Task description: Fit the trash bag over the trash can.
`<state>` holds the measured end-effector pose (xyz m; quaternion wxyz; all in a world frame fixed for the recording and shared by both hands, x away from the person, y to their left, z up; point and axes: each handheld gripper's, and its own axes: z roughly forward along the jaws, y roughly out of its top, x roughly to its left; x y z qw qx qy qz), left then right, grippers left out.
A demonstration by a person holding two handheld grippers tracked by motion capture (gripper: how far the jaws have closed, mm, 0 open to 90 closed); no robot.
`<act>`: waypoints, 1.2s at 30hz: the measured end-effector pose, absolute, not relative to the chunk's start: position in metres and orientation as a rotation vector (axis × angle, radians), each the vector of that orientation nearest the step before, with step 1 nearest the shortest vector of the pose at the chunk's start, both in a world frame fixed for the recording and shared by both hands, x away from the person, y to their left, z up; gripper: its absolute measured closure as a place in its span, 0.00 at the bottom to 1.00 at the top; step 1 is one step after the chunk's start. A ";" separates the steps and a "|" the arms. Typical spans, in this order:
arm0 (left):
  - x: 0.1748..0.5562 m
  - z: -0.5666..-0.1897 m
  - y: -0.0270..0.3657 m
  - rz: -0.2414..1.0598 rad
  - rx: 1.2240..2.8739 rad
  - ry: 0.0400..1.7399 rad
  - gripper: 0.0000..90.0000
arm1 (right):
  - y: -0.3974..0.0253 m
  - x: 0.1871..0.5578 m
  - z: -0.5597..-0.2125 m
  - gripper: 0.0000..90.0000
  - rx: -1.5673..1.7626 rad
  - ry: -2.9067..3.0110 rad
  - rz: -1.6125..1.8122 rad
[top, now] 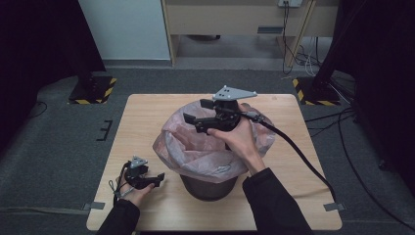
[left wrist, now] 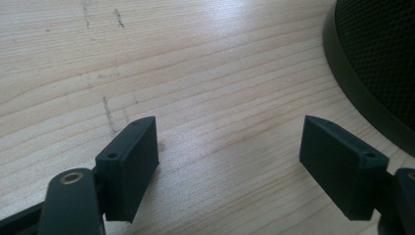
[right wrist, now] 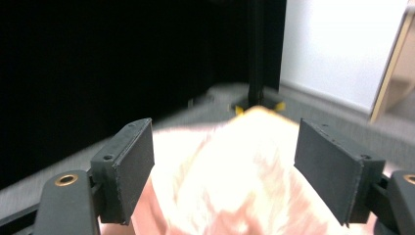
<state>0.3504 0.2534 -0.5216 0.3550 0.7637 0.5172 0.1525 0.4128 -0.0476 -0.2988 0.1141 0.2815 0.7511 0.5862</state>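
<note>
High view: right gripper [top: 193,113] raised over one dark bin [top: 209,185] lined with one pink bag [top: 200,154]; left gripper [top: 157,180] low on the table [top: 147,117], beside the bin. Left gripper view: jaws wide apart, empty, above bare wood. Right gripper view: jaws wide apart, empty, pink bag beneath

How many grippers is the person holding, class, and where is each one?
2. The left gripper rests low on the wooden table, jaws open, beside the bin's base. The right gripper is held above the pink bag lining the bin, jaws open.
</note>
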 end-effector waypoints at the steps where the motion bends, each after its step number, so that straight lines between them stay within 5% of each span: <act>1: 0.350 -0.522 0.253 0.394 1.975 1.338 0.24 | -0.045 0.413 -0.304 0.25 0.829 2.241 1.689; 16: 0.351 -0.523 0.253 0.376 1.991 1.340 0.24 | -0.029 0.422 -0.325 0.20 0.873 2.415 1.403; 21: 0.351 -0.524 0.253 0.372 1.989 1.344 0.23 | -0.039 0.414 -0.309 0.33 0.811 2.266 1.545; 30: 0.351 -0.523 0.252 0.368 1.989 1.342 0.23 | -0.042 0.402 -0.304 0.90 0.791 2.330 1.542; 33: 0.352 -0.523 0.252 0.366 1.990 1.340 0.23 | -0.037 0.405 -0.311 0.94 0.847 2.425 1.448; 36: 0.352 -0.524 0.252 0.363 1.991 1.340 0.23 | -0.031 0.409 -0.320 0.81 0.930 2.524 1.342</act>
